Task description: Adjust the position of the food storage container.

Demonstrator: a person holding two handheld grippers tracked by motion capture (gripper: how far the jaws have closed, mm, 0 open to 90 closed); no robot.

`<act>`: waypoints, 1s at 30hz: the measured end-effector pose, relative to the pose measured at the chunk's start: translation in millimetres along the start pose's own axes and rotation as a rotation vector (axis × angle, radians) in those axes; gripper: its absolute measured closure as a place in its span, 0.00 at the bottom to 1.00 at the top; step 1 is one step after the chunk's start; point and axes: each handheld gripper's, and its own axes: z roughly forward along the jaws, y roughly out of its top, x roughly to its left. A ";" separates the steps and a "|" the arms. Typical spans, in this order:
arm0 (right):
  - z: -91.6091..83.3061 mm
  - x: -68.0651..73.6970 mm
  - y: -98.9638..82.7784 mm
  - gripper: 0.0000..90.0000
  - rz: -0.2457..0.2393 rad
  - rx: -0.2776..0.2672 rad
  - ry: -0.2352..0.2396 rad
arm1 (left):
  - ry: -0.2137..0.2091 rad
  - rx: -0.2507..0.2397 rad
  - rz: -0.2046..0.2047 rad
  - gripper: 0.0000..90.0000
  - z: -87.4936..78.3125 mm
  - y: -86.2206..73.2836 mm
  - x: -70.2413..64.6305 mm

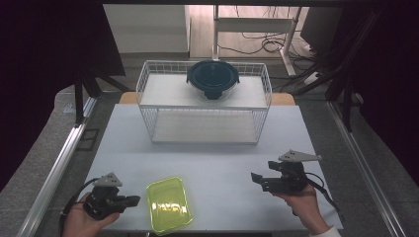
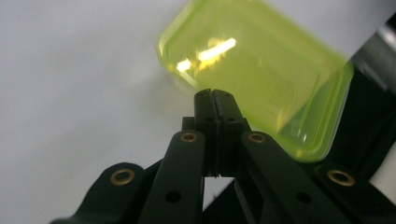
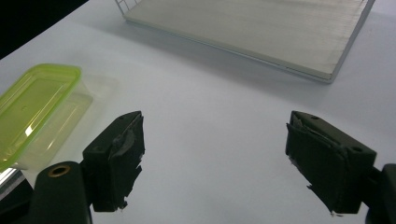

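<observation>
Item 1, yellow-green container (image 1: 169, 205): a shallow rectangular plastic box with a translucent lid, lying flat on the desk (image 1: 207, 163) at the lower centre of the high view, close to the near edge. In the left gripper view (image 2: 261, 70) it sits in the upper right of the frame, blurred, just beyond the jaw tips and not between them. In the right gripper view (image 3: 35, 109) it lies at the left edge of the frame.

Item 2, left tongs (image 1: 134, 200): lower left of the high view, held in a hand (image 1: 81, 222), pointing right toward the container and just beside its left edge. The jaws are pressed together with nothing between them, as the left gripper view (image 2: 215, 95) shows.

Item 3, right tongs (image 1: 255, 178): lower right of the high view, held in a hand (image 1: 306, 202), pointing left, well apart from the container. The jaws stand wide apart and empty over bare desk in the right gripper view (image 3: 215, 163).

Item 4, white wire basket (image 1: 148, 94): upper centre of the high view, on the far part of the desk.

Item 5, dark round lidded bowl (image 1: 212, 78): resting on top of the basket, toward its back.
</observation>
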 end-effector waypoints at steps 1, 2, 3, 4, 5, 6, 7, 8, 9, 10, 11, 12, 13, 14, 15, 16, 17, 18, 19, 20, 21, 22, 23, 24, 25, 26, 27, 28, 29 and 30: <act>0.5 -0.3 -0.4 0.21 -0.002 0.000 -0.002 | -0.004 0.000 -0.012 0.99 2.4 -1.2 -1.4; 0.7 -0.4 -0.6 0.21 -0.002 -0.001 -0.003 | -0.010 0.036 -0.002 0.99 6.3 -3.3 -2.3; 0.6 -0.9 -0.9 0.21 0.003 -0.006 -0.011 | -0.012 0.053 -0.004 0.99 10.3 -4.9 -4.3; 0.5 -1.5 -0.9 0.21 0.009 -0.009 -0.018 | -0.013 0.073 -0.001 0.99 14.2 -6.0 -6.0; 0.3 -1.9 -0.8 0.21 0.011 -0.013 -0.023 | -0.017 0.085 -0.002 0.99 17.4 -6.6 -7.6; -0.1 -2.2 -0.7 0.21 0.010 -0.015 -0.027 | -0.027 0.106 0.002 0.99 22.9 -7.3 -10.4; -0.4 -2.4 -0.5 0.21 0.014 -0.018 -0.029 | -0.032 0.119 0.008 0.99 25.8 -7.3 -11.8; -0.5 -2.4 -0.4 0.21 0.016 -0.019 -0.027 | -0.035 0.130 0.012 0.99 29.7 -6.8 -13.9; -0.4 -2.1 -0.5 0.21 0.017 -0.019 -0.027 | -0.036 0.129 0.011 0.99 31.7 -6.4 -14.9; -0.3 -2.0 -0.7 0.21 0.015 -0.018 -0.028 | -0.040 0.131 0.012 0.99 33.7 -5.5 -15.9; -0.1 -1.9 -0.9 0.21 0.013 -0.017 -0.029 | -0.042 0.132 0.012 0.99 35.1 -4.2 -16.5; 0.1 -2.0 -1.1 0.21 0.010 -0.017 -0.030 | -0.042 0.129 0.012 0.99 36.8 -3.1 -17.2; 0.4 -1.9 -1.2 0.21 0.009 -0.018 -0.031 | -0.044 0.131 0.012 0.99 38.3 -1.6 -17.8; 0.6 -2.0 -1.2 0.21 0.009 -0.017 -0.032 | -0.045 0.132 0.014 0.99 40.1 0.5 -18.4; 0.9 -2.1 -1.2 0.21 0.008 -0.016 -0.032 | -0.044 0.128 0.014 0.99 41.4 1.8 -18.6; 0.9 -2.2 -1.1 0.21 0.008 -0.014 -0.031 | -0.044 0.124 0.013 0.99 43.0 4.6 -18.9; 1.2 -2.1 -1.2 0.21 0.009 -0.012 -0.032 | -0.045 0.123 0.014 0.99 44.3 7.3 -18.9; 1.7 -2.1 -1.3 0.21 0.007 -0.010 -0.033 | -0.051 0.124 0.014 1.00 46.1 10.0 -18.7; 2.1 -2.1 -1.5 0.21 0.005 -0.009 -0.033 | -0.057 0.124 0.013 0.99 48.5 12.7 -18.5; 2.4 -2.0 -1.6 0.21 0.004 -0.007 -0.034 | -0.057 0.127 0.015 0.99 50.6 15.5 -18.4; 2.5 -1.8 -1.8 0.21 0.003 -0.007 -0.034 | -0.057 0.128 0.017 1.00 52.2 17.6 -18.4; 2.4 -1.7 -1.9 0.21 0.002 -0.007 -0.033 | -0.059 0.128 0.021 0.99 55.0 21.1 -18.6; 2.1 -1.4 -2.0 0.21 0.004 -0.007 -0.032 | -0.060 0.130 0.022 1.00 56.5 23.2 -18.7; 2.1 -1.6 -2.2 0.21 0.001 -0.010 -0.033 | -0.060 0.132 0.026 0.99 59.2 27.0 -19.0; 1.9 -1.7 -2.2 0.21 0.000 -0.011 -0.034 | -0.062 0.133 0.029 0.99 61.3 30.0 -19.0; 1.5 -1.8 -2.0 0.21 0.002 -0.010 -0.035 | -0.066 0.133 0.029 1.00 63.1 33.3 -18.7; 1.3 -2.0 -2.0 0.21 0.003 -0.012 -0.035 | -0.071 0.131 0.029 1.00 65.0 37.0 -18.4; 1.3 -2.2 -1.9 0.21 0.003 -0.012 -0.035 | -0.074 0.128 0.030 1.00 66.8 40.7 -18.8; 1.0 -2.4 -1.8 0.21 0.001 -0.010 -0.035 | -0.074 0.126 0.034 1.00 68.1 43.6 -19.4; 0.7 -2.6 -1.6 0.21 0.001 -0.012 -0.036 | -0.077 0.125 0.039 1.00 70.4 48.3 -20.3</act>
